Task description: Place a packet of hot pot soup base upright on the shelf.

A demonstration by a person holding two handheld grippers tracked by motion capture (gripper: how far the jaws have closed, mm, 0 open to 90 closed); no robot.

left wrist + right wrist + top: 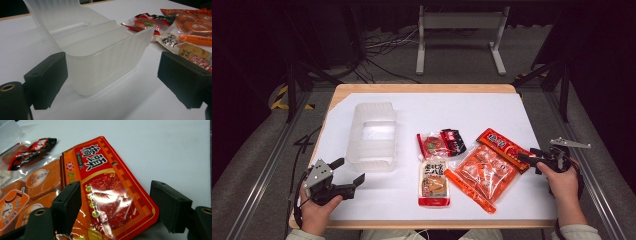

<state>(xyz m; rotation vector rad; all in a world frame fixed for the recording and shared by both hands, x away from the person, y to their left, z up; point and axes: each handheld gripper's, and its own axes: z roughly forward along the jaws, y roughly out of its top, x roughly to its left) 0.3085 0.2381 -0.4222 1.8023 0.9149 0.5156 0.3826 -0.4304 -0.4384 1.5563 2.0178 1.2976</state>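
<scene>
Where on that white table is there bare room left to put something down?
Bare patches: the far strip behind the clear bin and the packets, the near-left corner around the left tongs, and the far-right corner. Crowded: the middle-right, where the snack packets overlap beside the right tongs.

The clear tub (100,50) runs off the frame at 12 o'clock; the red packet (110,192) is cut at 6
</scene>
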